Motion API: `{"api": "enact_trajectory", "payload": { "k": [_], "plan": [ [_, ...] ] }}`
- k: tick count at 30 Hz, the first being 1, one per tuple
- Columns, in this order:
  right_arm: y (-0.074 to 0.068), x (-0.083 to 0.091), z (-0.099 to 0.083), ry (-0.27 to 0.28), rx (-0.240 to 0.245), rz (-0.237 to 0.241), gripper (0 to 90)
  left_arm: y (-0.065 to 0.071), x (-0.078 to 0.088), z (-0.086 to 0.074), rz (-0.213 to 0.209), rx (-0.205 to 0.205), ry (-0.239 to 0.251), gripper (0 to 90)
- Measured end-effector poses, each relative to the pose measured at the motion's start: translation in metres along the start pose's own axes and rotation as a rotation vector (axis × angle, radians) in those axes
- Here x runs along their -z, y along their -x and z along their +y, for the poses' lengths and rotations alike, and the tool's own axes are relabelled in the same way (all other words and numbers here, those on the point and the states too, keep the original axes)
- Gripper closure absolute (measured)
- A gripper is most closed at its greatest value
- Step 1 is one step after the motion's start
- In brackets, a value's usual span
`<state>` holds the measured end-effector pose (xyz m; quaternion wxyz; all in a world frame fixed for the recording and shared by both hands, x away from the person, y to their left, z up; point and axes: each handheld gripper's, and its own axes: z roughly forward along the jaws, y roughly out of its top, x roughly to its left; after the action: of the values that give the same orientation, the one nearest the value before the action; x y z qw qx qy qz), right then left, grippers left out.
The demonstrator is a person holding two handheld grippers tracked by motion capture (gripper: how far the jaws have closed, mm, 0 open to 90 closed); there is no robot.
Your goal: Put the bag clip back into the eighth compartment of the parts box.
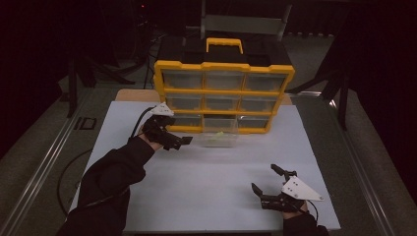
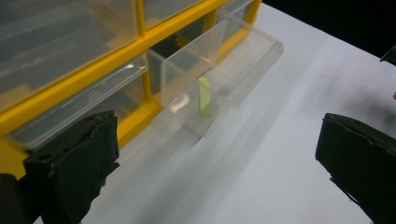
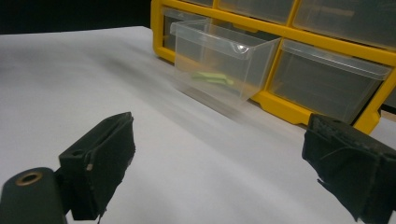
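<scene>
While the clear plastic drawer (image 1: 221,132) is sticking out from the bottom row of the yellow organizer (image 1: 223,96), a small light-green piece (image 2: 204,95) is lying inside it on its floor. The drawer is sitting in the middle slot of that row, pulled forward over the white table (image 1: 206,172), with its neighbours on either side pushed in. The organizer is standing at the far edge of the table, near the middle, and is showing three rows of clear drawers under a black top with a yellow carrying handle (image 1: 224,45).

The left gripper (image 1: 183,141) is hovering just beside the pulled-out drawer, on its left, pointing toward it; its jaws are standing wide apart and holding nothing. A dark sleeve (image 1: 115,172) is reaching in from the near left corner behind it.

The right gripper (image 1: 269,182) is hanging near the near right corner of the table, well apart from the drawer, with its jaws also spread wide and empty, aiming toward the organizer.
</scene>
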<state>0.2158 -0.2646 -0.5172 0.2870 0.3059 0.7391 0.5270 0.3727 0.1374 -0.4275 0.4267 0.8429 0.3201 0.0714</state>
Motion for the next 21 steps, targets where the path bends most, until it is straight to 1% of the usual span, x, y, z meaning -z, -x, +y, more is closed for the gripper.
{"api": "enact_trajectory", "payload": {
  "k": [2,5,10,11,14,16,17,18,21],
  "plan": [
    [0.000,0.000,0.000,0.002,0.002,0.002,9.2,-0.001,0.002,-0.007,0.005,0.015,0.003,0.0],
    [0.000,0.000,0.000,0.001,0.001,0.004,9.2,-0.004,0.005,-0.018,0.022,0.026,-0.007,0.0],
    [0.000,-0.001,0.000,0.000,0.006,0.008,9.2,-0.009,0.012,-0.035,0.028,0.060,0.006,0.0],
    [0.000,-0.001,0.000,0.000,0.005,0.010,9.2,-0.010,0.014,-0.038,0.030,0.058,0.003,0.0],
    [0.000,-0.001,0.000,-0.002,0.002,0.008,9.2,-0.015,0.017,-0.048,0.043,0.082,0.003,0.0],
    [0.000,-0.001,0.000,0.000,0.004,0.007,9.2,-0.017,0.019,-0.054,0.051,0.091,0.005,0.0],
    [0.000,-0.001,0.000,0.000,0.004,0.007,9.2,-0.017,0.019,-0.054,0.051,0.091,0.005,0.0],
    [0.000,0.000,0.000,0.000,0.004,0.008,9.2,-0.017,0.020,-0.060,0.057,0.099,0.006,0.0],
    [-0.001,-0.001,0.000,0.000,0.001,0.009,9.2,-0.016,0.022,-0.068,0.064,0.101,0.002,0.0]
  ]
}}
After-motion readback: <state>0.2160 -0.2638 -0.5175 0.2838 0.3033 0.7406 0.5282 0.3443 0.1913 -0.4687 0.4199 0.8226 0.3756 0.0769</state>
